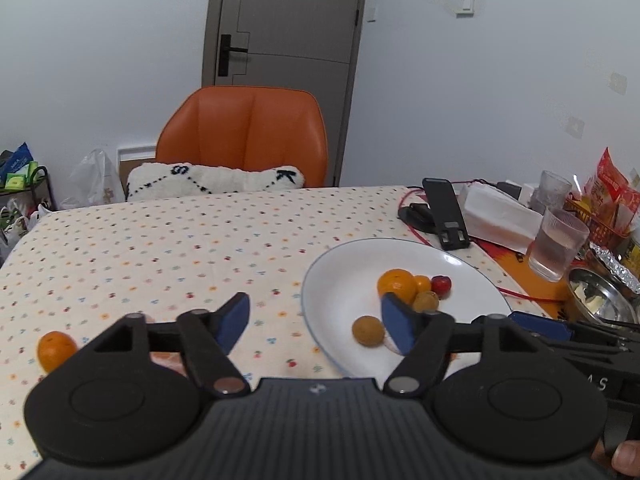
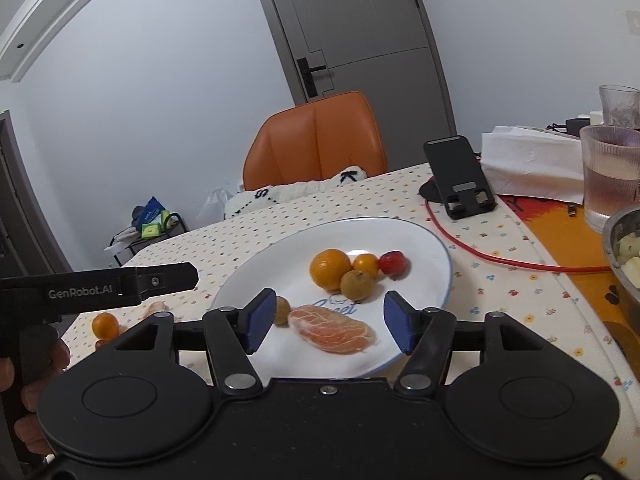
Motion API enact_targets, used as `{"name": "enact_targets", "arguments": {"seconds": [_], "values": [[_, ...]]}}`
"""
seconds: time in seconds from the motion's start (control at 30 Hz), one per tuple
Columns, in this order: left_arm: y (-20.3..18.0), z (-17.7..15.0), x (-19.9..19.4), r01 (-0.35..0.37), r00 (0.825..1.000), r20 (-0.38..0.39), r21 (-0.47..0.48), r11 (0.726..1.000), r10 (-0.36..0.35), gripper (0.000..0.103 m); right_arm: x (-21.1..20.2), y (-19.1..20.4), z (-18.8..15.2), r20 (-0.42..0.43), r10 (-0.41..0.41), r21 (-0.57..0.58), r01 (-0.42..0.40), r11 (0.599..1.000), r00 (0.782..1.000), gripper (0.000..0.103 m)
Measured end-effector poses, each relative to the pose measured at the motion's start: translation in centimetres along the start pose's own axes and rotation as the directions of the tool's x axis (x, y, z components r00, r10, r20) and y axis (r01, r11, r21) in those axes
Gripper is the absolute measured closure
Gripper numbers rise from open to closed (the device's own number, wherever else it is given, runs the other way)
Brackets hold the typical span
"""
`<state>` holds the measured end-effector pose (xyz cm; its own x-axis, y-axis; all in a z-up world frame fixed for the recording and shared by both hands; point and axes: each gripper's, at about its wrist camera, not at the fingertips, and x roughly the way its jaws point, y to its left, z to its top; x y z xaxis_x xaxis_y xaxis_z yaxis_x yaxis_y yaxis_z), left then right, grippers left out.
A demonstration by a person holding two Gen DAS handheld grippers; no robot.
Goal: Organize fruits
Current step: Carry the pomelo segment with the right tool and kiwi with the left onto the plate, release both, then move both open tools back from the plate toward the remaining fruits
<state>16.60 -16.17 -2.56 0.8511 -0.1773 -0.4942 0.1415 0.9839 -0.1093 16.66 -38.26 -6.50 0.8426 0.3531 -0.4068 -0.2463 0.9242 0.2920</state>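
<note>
The right gripper [image 2: 326, 326] hangs low over the near rim of the white plate [image 2: 256, 268], jaws spread wide and empty, with a peeled citrus segment [image 2: 332, 332] lying on the plate between them. At 12 o'clock from the segment sit 1 large orange [image 2: 330, 269], 1 small orange fruit [image 2: 366, 265], 1 red fruit [image 2: 392, 263] and a brown longan [image 2: 357, 285], touching in a cluster; a 2nd longan [image 2: 282, 309] lies at 9 o'clock, just beside the left pad.

The left gripper [image 1: 316, 322] is also spread and empty, over the plate's left edge. Off the plate, at its 9 o'clock, a small orange [image 1: 56, 350] rests on the tablecloth [image 1: 160, 240], with a pale peeled piece [image 1: 168, 360] near it, mostly hidden by the tool.

The segment is likely soft, wet and easily torn: a light pinch across its thick middle suits it. The round fruits are firmer but roll; I would take them across the widest part.

The cloth is soft and dotted, offering some grip. Clutter crowds 2 to 3 o'clock: a phone stand [image 2: 460, 176], red cable [image 2: 500, 258], water glass [image 2: 610, 176] and steel bowl [image 2: 624, 264]. An orange chair [image 2: 316, 140] and grey door [image 2: 360, 28] stand at 12 o'clock.
</note>
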Motion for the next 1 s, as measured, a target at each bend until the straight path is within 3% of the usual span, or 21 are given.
{"name": "enact_targets", "arguments": {"seconds": [0.17, 0.47, 1.0], "values": [[1.1, -0.2, -1.2, -0.029, 0.999, 0.018, -0.008, 1.000, 0.029, 0.020, -0.1, 1.2, 0.1, 0.009, 0.014, -0.019, -0.013, 1.000, 1.000, 0.026], [3.8, -1.0, -3.2, -0.084, 0.996, 0.032, -0.032, 0.996, 0.085, 0.016, 0.1, 3.7, 0.2, 0.008, 0.045, -0.048, -0.044, 0.998, 0.999, 0.012], [9.1, -2.3, -6.4, -0.157, 0.986, 0.043, -0.108, 0.982, 0.162, 0.009, 1.1, 8.1, -0.5, -0.028, 0.095, -0.105, -0.097, 0.990, 0.995, 0.008]]}}
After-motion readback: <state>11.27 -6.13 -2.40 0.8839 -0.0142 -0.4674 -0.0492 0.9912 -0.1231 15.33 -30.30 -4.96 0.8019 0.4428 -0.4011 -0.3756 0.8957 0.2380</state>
